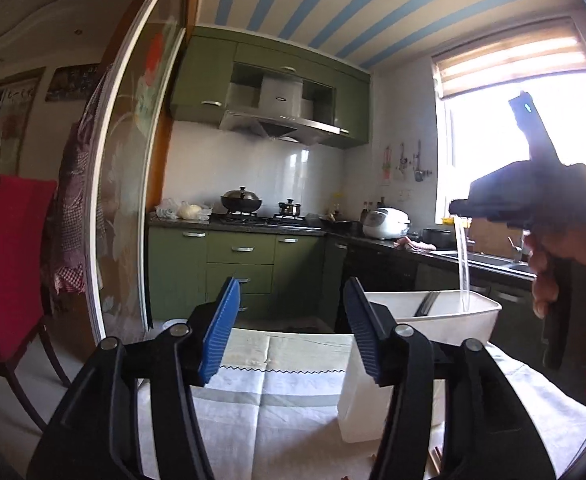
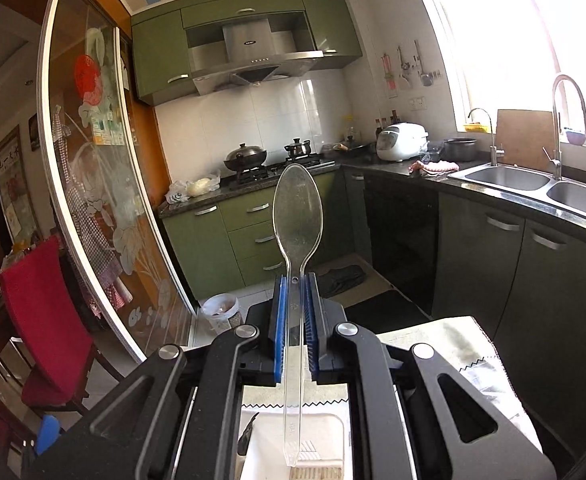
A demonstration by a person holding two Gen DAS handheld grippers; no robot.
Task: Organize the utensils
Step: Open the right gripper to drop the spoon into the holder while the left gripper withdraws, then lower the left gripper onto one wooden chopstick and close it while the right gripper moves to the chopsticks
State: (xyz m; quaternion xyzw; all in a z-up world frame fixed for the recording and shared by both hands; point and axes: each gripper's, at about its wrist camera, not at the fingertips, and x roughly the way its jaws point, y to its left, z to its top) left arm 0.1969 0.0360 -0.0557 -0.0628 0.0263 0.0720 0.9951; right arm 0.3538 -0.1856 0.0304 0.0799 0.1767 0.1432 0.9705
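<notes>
1. Clear plastic is what the spoon is made of; the right gripper holds it by the handle, bowl end pointing far and up, handle end trailing back toward the camera.
2. The right gripper's jaws are nearly together, their blue pads pressing both sides of the thin handle.
3. Below the spoon's handle end sits a white bin on the bench, a dark utensil lying in its left part.
4. From the left wrist view, the same spoon hangs down from the right gripper, its lower end over the far right corner of the white bin.
5. A hand grips the right gripper's handle at the right edge.
6. The left gripper stands with its jaws about half apart and nothing between them; its right jaw is just beside the bin's near left corner.
7. The bench is covered with a pale cloth.
8. Dark utensils lean inside the bin.
</notes>
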